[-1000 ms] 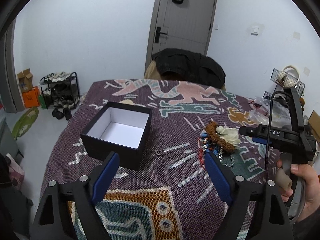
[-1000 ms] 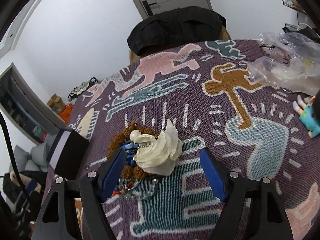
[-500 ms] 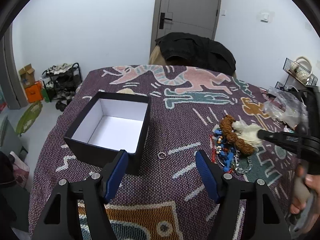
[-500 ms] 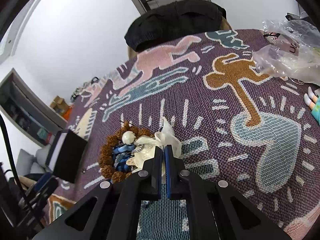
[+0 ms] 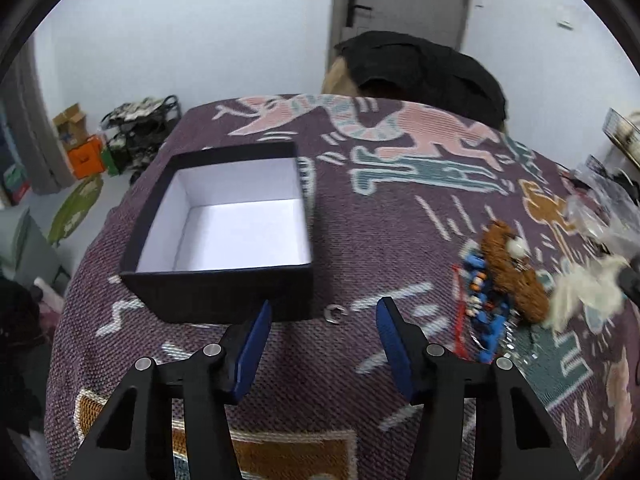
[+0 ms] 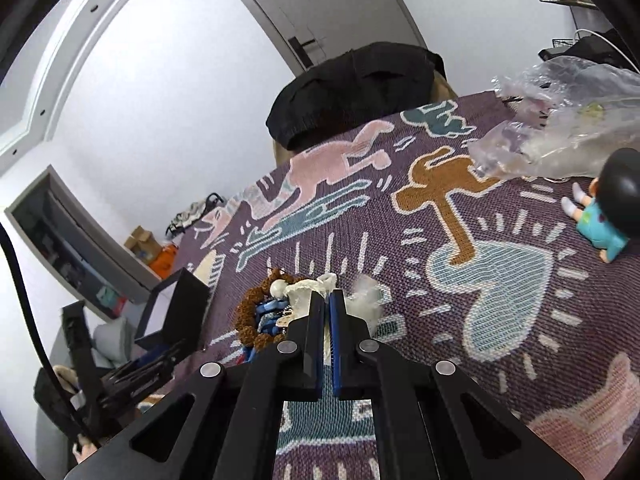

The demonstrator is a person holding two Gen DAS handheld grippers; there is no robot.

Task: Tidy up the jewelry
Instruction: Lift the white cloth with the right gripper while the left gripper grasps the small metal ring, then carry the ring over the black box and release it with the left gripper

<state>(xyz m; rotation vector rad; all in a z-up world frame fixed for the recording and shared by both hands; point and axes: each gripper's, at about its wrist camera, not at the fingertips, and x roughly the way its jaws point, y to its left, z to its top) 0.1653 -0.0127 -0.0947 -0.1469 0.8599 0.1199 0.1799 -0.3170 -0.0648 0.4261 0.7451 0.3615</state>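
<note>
In the left wrist view the left claw (image 5: 324, 344) hangs over the patterned purple cloth (image 5: 360, 208) that covers the desk. Its blue pads stand about half apart and are closing, with nothing gripped; a small metal ring (image 5: 335, 314) lies on the cloth just ahead, between the tips. An open black box (image 5: 224, 236) with a white lining sits at centre left, its near wall just beyond the left pad, and nothing shows inside it. At the right edge lies the jewelry pile (image 5: 490, 304): blue and red beads, a chain, and a fuzzy brown scrunchie (image 5: 514, 276).

In the right wrist view the right claw (image 6: 325, 312) is clamped tight on a cream fabric piece (image 6: 310, 294), which rises from the pile at lower centre. The brown scrunchie (image 6: 250, 320) and blue beads sit just left of the pads. A small doll (image 6: 604, 216) lies at right, below a crumpled clear plastic bag (image 6: 560, 128).
</note>
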